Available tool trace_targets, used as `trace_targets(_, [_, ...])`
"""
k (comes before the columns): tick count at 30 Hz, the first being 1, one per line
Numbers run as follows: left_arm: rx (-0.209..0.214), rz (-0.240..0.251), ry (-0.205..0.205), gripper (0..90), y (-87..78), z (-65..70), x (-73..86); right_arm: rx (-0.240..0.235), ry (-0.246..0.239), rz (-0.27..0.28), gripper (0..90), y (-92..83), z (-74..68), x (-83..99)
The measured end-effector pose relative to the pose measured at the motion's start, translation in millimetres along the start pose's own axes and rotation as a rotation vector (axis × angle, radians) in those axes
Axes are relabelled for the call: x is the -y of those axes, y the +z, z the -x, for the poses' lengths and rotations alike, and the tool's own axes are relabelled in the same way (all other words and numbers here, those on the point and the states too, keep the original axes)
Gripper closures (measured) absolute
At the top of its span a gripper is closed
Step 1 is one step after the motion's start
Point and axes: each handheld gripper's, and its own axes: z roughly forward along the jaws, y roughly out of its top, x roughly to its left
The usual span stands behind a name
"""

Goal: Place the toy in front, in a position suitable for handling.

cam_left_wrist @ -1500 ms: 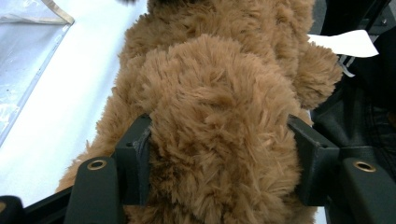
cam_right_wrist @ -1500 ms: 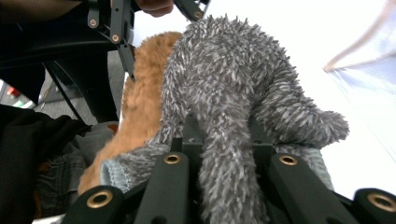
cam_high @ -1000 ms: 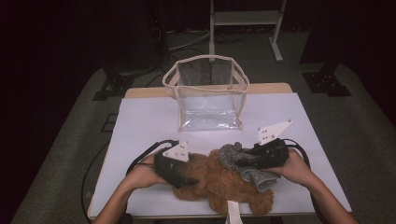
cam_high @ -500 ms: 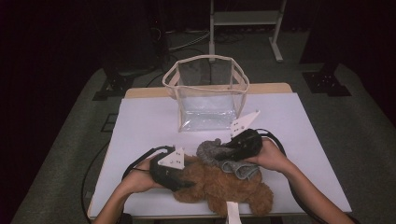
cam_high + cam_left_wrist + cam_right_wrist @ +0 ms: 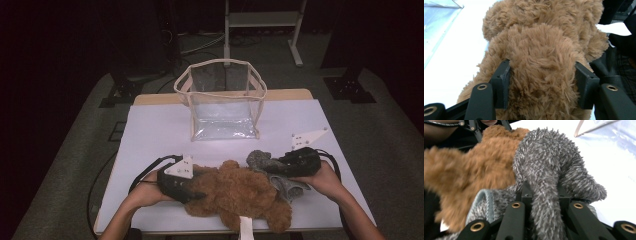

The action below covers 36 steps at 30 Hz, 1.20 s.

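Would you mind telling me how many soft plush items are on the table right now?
2. The fluffy brown teddy bear lies at the near edge; the fuzzy grey plush item sits against its right side. Others may be hidden beneath them.

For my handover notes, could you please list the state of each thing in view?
Brown teddy bear: lying on the table, clamped.
Grey fuzzy cloth: pinched, partly lifted.
Clear bag: upright, open, apparently empty.
Left gripper: shut on the bear.
Right gripper: shut on the cloth.
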Motion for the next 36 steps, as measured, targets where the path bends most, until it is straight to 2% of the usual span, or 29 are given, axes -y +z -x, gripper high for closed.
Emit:
trace_targets(2, [-0.002,-0.007,0.0,41.0,1.1,0.0,-2.8,-0.001,0.006,0.015,74.8,-3.3,-1.7,4.3])
trace_targets(5, [-0.011,-0.02,0.0,41.0,2.8,-1.0,-7.6,-0.013,-0.002,0.035,74.9,-5.7,-5.2,-0.8])
trace_targets(6, [-0.013,-0.022,-0.007,40.9,3.4,-1.8,-9.3,-0.015,-0.031,0.034,74.8,-3.6,-8.1,-11.5])
trace_targets(9, [-0.02,-0.023,-0.013,41.0,4.3,-3.1,-11.0,-0.019,-0.052,0.028,74.8,0.3,-10.0,-21.1])
trace_targets(10, [-0.024,-0.016,-0.032,41.2,5.4,-4.5,-12.0,-0.027,-0.076,0.023,74.7,7.9,-11.9,-33.4])
trace_targets(11, [-0.03,-0.013,-0.049,41.2,6.5,-6.5,-13.3,-0.031,-0.088,0.024,74.7,10.4,-12.4,-37.4])
trace_targets(12, [-0.03,-0.013,-0.049,41.3,6.5,-6.5,-13.3,-0.031,-0.088,0.024,74.7,10.4,-12.4,-37.4])
trace_targets(14, [-0.038,-0.013,-0.065,41.3,7.9,-10.0,-15.8,-0.044,-0.125,0.03,74.7,13.0,-18.1,-53.7])
trace_targets(15, [-0.038,-0.013,-0.065,41.3,7.9,-10.0,-15.8,-0.044,-0.125,0.03,74.7,13.0,-18.1,-53.7])
trace_targets(16, [-0.044,-0.011,-0.074,41.3,9.3,-11.8,-17.6,-0.048,-0.145,0.03,74.8,11.6,-23.9,-62.1])
trace_targets(17, [-0.047,-0.009,-0.079,41.3,10.8,-13.3,-19.4,-0.048,-0.145,0.03,74.7,11.6,-23.9,-62.1])
trace_targets(19, [-0.062,-0.008,-0.093,41.3,15.1,-16.8,-25.6,-0.051,-0.178,0.017,74.7,10.9,-34.6,-71.0])
trace_targets(21, [-0.071,-0.006,-0.104,41.1,18.5,-18.4,-30.6,-0.079,-0.184,0.023,74.7,11.8,-42.0,-74.2])
trace_targets(23, [-0.076,0.0,-0.105,41.1,20.8,-18.8,-32.9,-0.076,-0.195,0.012,74.7,12.6,-45.1,-74.7])
trace_targets(24, [-0.079,-0.001,-0.098,41.0,22.0,-19.5,-34.4,-0.068,-0.204,-0.02,74.7,16.3,-49.5,-72.1])
trace_targets(25, [-0.078,-0.002,-0.101,41.0,22.9,-19.3,-35.4,-0.068,-0.204,-0.02,74.7,16.3,-49.5,-72.1])
trace_targets(26, [-0.08,-0.005,-0.093,40.6,23.6,-19.8,-36.4,-0.034,-0.217,-0.06,74.7,20.7,-49.7,-67.2])
trace_targets(28, [-0.077,0.001,-0.089,39.5,23.4,-20.2,-37.4,-0.015,-0.211,-0.093,74.8,24.8,-47.1,-59.7])
trace_targets(32, [-0.067,0.013,-0.073,35.4,19.8,-20.7,-36.0,0.005,-0.205,-0.094,74.9,26.5,-43.0,-50.4])
trace_targets(35, [-0.06,0.037,-0.038,30.7,9.8,-20.1,-33.5,0.025,-0.203,-0.091,75.1,24.2,-38.5,-42.1])
trace_targets(36, [-0.06,0.037,-0.038,29.3,9.8,-20.1,-33.5,0.025,-0.203,-0.091,75.1,24.2,-38.5,-42.1])
